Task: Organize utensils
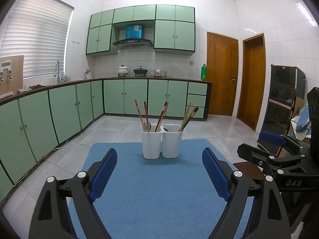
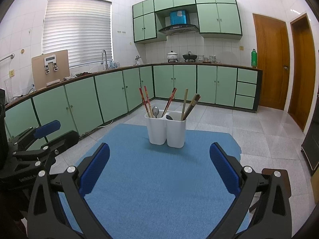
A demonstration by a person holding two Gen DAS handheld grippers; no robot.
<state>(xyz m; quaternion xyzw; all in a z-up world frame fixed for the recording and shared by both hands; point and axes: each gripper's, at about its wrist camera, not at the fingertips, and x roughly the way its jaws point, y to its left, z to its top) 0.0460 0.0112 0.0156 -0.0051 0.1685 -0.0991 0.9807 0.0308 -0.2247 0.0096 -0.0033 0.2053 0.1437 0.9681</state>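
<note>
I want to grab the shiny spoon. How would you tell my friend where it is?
Find the blue mat, then the white two-cup utensil holder standing on it. In its left cup, among red chopsticks, sits the silver spoon. It is the only shiny, round-headed piece there; the right cup's spoon is dark.

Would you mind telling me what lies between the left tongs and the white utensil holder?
Only bare blue mat lies between the open left tongs and the white utensil holder; the left wrist view shows it.
</note>
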